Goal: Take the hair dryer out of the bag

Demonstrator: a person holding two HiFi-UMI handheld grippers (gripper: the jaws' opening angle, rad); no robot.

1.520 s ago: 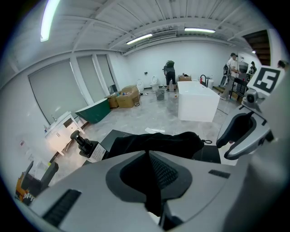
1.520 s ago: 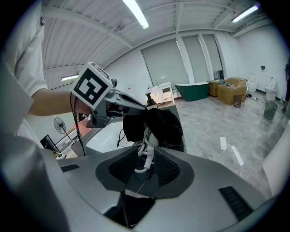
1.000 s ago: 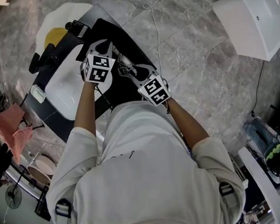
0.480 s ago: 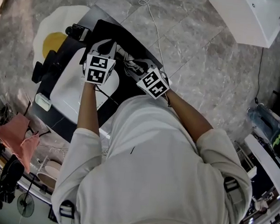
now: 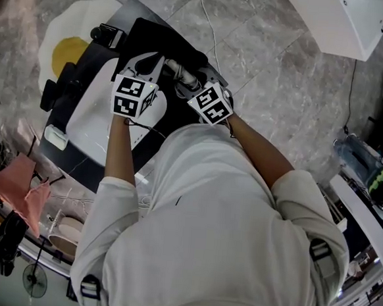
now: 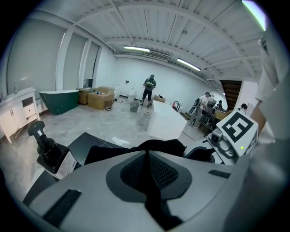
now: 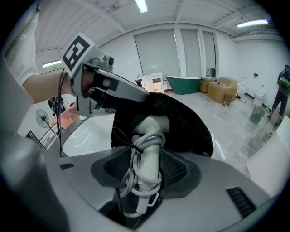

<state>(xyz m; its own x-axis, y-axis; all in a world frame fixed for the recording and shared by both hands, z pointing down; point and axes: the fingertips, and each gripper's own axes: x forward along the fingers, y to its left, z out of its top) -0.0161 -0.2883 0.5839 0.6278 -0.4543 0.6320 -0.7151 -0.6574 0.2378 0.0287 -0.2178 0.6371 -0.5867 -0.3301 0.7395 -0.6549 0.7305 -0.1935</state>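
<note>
A white hair dryer (image 7: 152,145), its cord wound round the handle, pokes handle-first out of the black bag (image 7: 190,122) near the worktop's (image 5: 72,156) far edge. Only the right gripper view shows the handle between the right gripper's (image 7: 146,159) spread jaws, which have just been opening, pads not pressing. Its own view shows the left gripper (image 6: 147,158) pinching bag fabric.

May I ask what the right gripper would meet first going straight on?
Probably the hair dryer: its cord-wrapped handle stands between the right gripper's jaws, which have just been opening; the black bag lies behind.
</note>
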